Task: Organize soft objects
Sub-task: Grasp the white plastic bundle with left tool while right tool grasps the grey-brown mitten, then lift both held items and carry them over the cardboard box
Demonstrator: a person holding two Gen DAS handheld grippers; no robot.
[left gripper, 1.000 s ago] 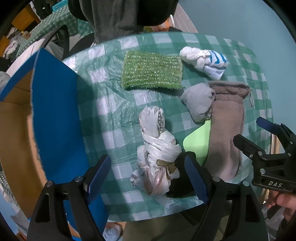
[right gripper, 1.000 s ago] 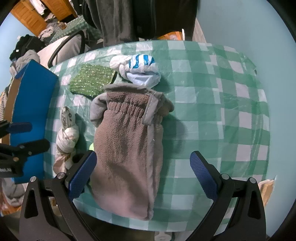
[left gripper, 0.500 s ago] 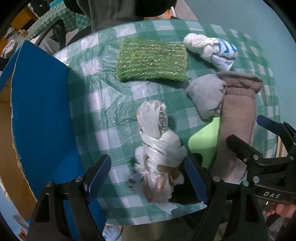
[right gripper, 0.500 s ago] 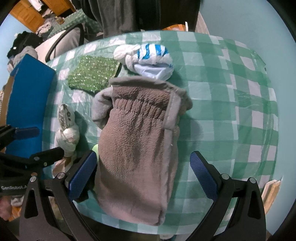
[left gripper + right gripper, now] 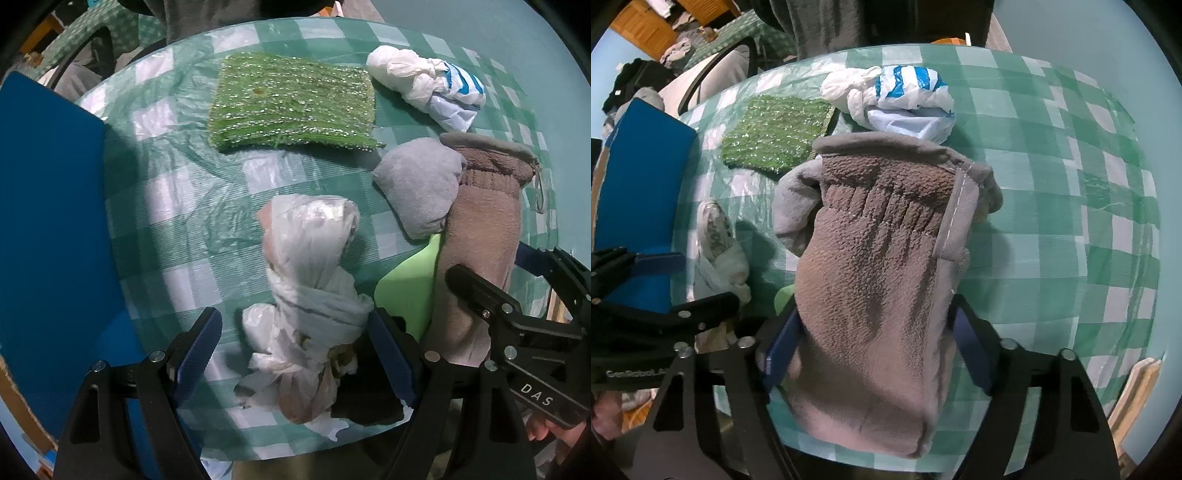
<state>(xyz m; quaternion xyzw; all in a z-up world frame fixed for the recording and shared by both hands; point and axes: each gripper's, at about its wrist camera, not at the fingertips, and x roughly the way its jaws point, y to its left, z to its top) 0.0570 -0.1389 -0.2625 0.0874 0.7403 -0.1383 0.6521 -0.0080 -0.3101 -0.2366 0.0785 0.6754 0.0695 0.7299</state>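
now the right gripper is closing in on the brown fleece mitten, its jaws having just been narrowing, and in the right wrist view the blue pads are pressing into both flanks of the cloth near its lower end, so it is reading as a pinch on the mitten. the left gripper is hanging over the knotted white plastic bag, jaws standing wide with the bag's crumpled tail between them and neither pad pressing on it. everything is lying on the round checked tablecloth: the green scrubby mat at the far side, the blue-striped white bag just beyond the mitten's cuff, the mitten's grey thumb bulging toward the bag, and a light green piece tucked partly under the mitten. so what is threatening here? the pinch is sitting low on thick, slack fleece (only an outer fold may be getting caught), and the long cuff end is likely to droop and drag the striped bag or the green piece along. the two grippers are working close together, nearly touching frames. the plastic bag is slippery, near the table edge, and a shallow grab could be squeezing it out.
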